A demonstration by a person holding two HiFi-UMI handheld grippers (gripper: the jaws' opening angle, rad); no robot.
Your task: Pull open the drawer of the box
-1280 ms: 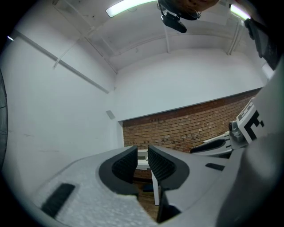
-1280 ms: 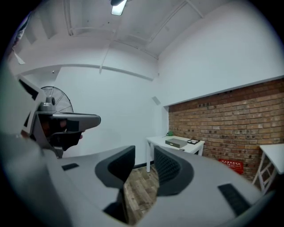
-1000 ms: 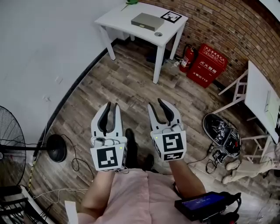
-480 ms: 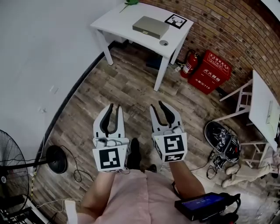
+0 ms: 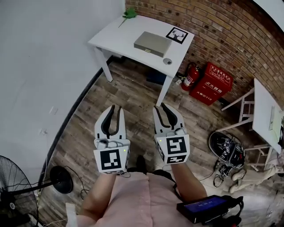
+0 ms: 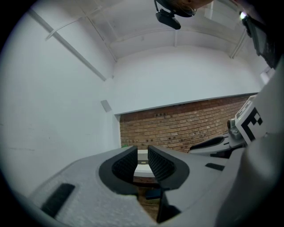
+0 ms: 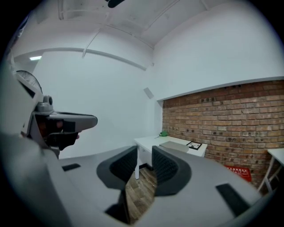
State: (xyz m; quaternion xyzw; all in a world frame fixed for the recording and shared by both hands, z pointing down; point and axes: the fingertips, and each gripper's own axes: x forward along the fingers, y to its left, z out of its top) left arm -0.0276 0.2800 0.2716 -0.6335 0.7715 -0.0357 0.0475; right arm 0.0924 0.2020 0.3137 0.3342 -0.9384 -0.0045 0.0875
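The flat grey box lies on a white table against the brick wall, well ahead of both grippers. My left gripper and right gripper are held side by side over the wooden floor, far short of the table. The left gripper has a narrow gap with nothing in it, and the box shows far off through that gap. The jaws of the right gripper are closing on empty air, with the box ahead to the right.
On the table lie a marker card, a green sprig and a small round thing. A fire extinguisher and a red cabinet stand right of it. A fan stands at the left, floor gear and another table at the right.
The table and box have slid lower and nearer in the head view as the person moves towards them. Both grippers keep their place in front of the body.
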